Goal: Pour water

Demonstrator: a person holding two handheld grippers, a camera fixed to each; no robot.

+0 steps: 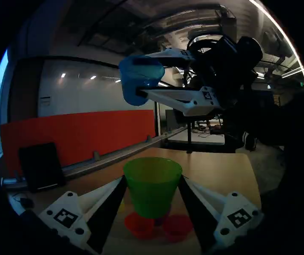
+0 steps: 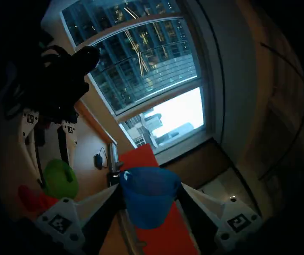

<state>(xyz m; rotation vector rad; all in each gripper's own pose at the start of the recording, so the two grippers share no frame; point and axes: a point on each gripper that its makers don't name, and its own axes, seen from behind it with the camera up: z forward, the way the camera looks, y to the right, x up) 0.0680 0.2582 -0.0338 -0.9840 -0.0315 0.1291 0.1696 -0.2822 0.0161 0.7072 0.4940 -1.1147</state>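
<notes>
Green cup (image 1: 152, 195) clamped in the left gripper (image 1: 152, 180), wooden table (image 1: 220, 170) behind, in the left gripper view; higher up, the right gripper (image 1: 137, 75) squeezes a tilted blue cup (image 1: 140, 85). Right gripper view: its fingers pinch the blue cup, green cup at lower left.

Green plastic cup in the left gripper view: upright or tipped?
Upright. The green plastic cup has its open rim on top and its narrower base below, above the wooden table.
</notes>
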